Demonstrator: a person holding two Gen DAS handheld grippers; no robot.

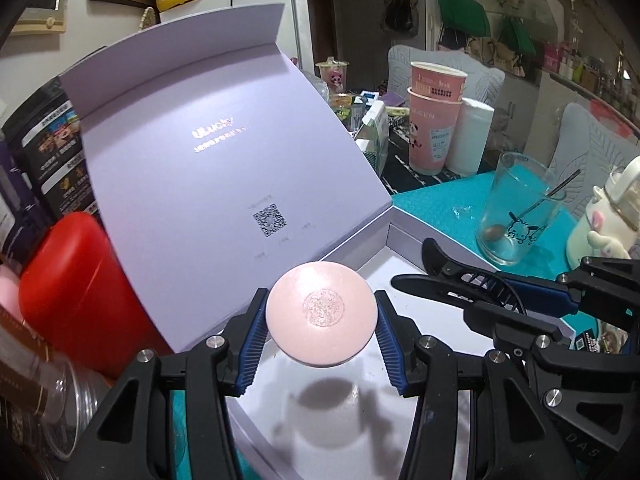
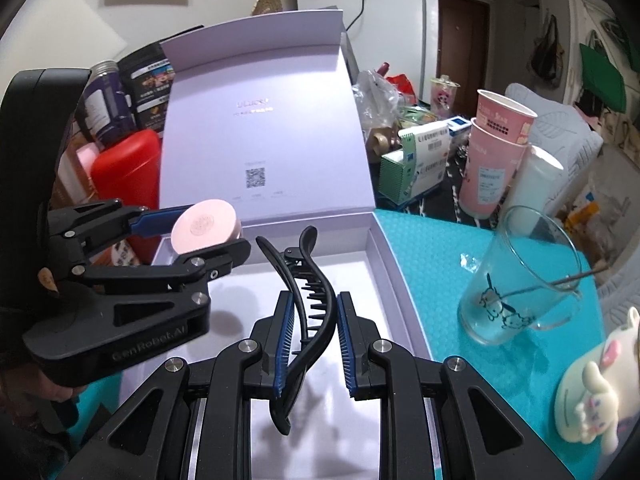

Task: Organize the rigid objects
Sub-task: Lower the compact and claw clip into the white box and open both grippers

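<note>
Left of centre, left tongs (image 2: 218, 232) clenched edgewise on light, stiff pink disc (image 2: 205, 226) over open white box (image 2: 384, 240); mid-frame, right tongs (image 2: 312, 344) gripping slippery, springy black hair clip (image 2: 310, 300), best held mid-spine.

Lid print (image 1: 213, 135) blurred, unreadable; box's (image 2: 384, 256) near edge hidden behind tongs (image 2: 313, 346)
</note>
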